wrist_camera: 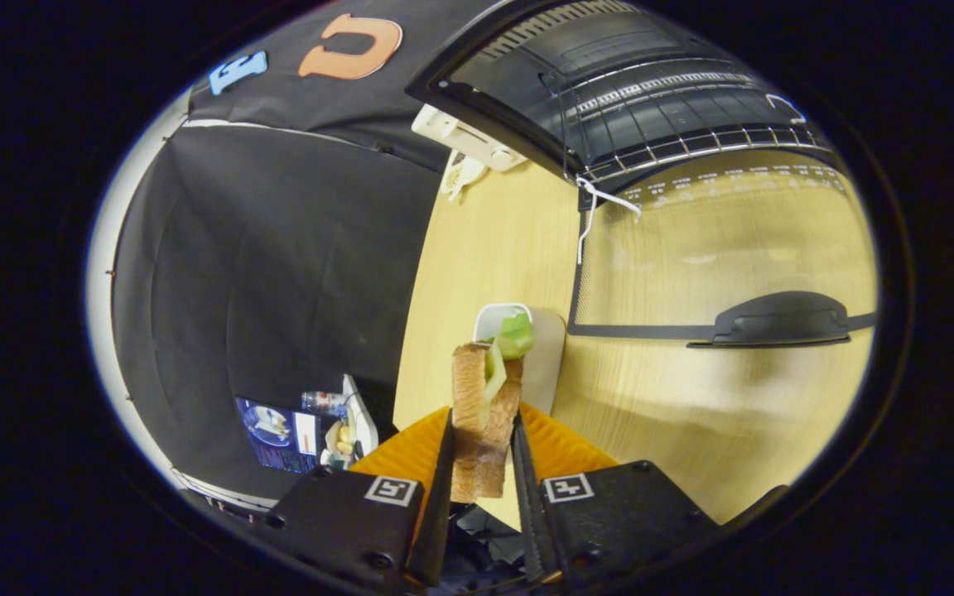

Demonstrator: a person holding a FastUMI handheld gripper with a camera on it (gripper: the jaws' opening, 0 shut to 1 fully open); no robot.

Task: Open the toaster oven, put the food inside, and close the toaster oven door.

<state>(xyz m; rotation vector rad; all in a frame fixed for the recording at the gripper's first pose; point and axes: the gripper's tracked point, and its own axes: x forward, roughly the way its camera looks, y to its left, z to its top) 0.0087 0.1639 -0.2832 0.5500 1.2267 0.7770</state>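
Toasted bread and green lettuce make up the sandwich (485, 414), which the gripper (483, 451) is clamping between both fingers, long axis pointing forward. The toaster oven (609, 91) is standing open at about one o'clock, its glass door (717, 248) lying flat ahead-right.

One sandwich (484, 414), one toaster oven (626, 91) with one open glass door (717, 248), one wire rack (676, 141), one white plate (545, 356), one wooden table (485, 248).

Dim, warm glare on oven door (725, 248); fisheye-warped edges.
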